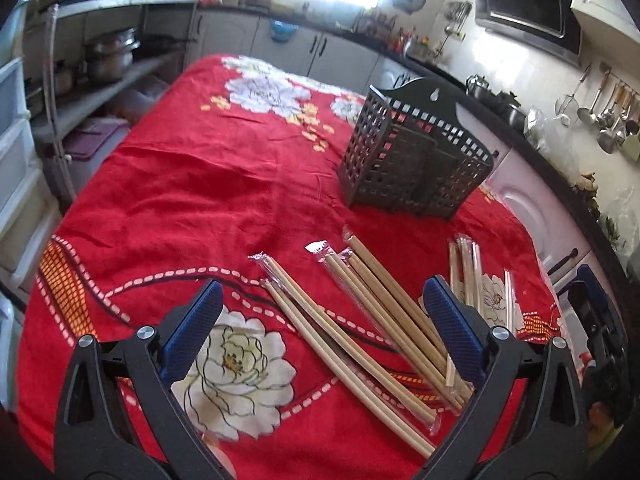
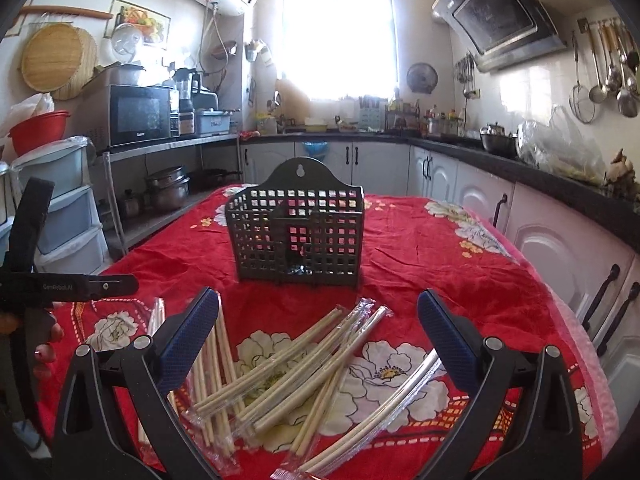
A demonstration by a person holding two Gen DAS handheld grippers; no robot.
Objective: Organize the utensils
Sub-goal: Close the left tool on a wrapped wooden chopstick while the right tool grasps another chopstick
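Several pairs of wooden chopsticks in clear wrappers lie loose on the red flowered tablecloth, seen again as a pile of chopsticks in the right wrist view. A dark grid utensil holder stands upright beyond them; the same holder faces the right camera. My left gripper is open above the chopsticks with nothing between its blue pads. My right gripper is open too, hovering over the pile. The left gripper's black body and a hand show at the far left.
Kitchen cabinets and a dark counter run along the right of the table. A metal shelf with pots and plastic drawers stand on the left. Ladles hang on the wall. The tablecloth's far half holds only the holder.
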